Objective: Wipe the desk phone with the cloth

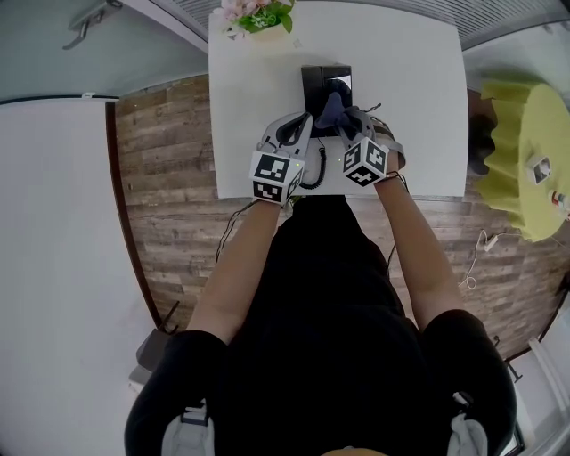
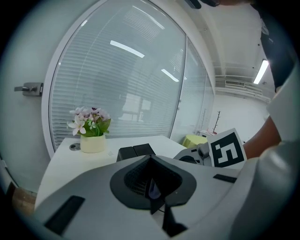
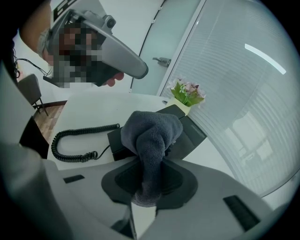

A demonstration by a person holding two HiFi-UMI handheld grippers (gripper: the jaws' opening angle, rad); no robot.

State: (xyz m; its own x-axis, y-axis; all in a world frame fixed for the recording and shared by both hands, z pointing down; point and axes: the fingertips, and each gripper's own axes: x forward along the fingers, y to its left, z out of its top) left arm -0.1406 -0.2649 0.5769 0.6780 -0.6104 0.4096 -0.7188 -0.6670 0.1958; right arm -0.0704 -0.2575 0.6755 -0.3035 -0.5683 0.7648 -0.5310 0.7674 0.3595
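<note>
A black desk phone [image 1: 313, 82] stands on the white desk [image 1: 419, 107], and it also shows in the left gripper view as the phone [image 2: 136, 151]. My right gripper [image 1: 346, 132] is shut on a dark grey cloth [image 1: 337, 111]. The bunched cloth [image 3: 150, 133] rests on top of the phone [image 3: 190, 131], and the right gripper [image 3: 147, 187] pinches its tail. My left gripper [image 1: 305, 120] hovers beside the phone's left side, above the desk. The left gripper [image 2: 152, 190] has its jaws together with nothing between them. A coiled cord [image 3: 75, 140] lies left of the phone.
A small pot of flowers [image 1: 258, 18] stands at the desk's far edge. The coiled cord [image 1: 313, 169] runs to the near edge between the grippers. A yellow round table [image 1: 525, 160] stands to the right. Wood flooring surrounds the desk, with a glass wall behind it.
</note>
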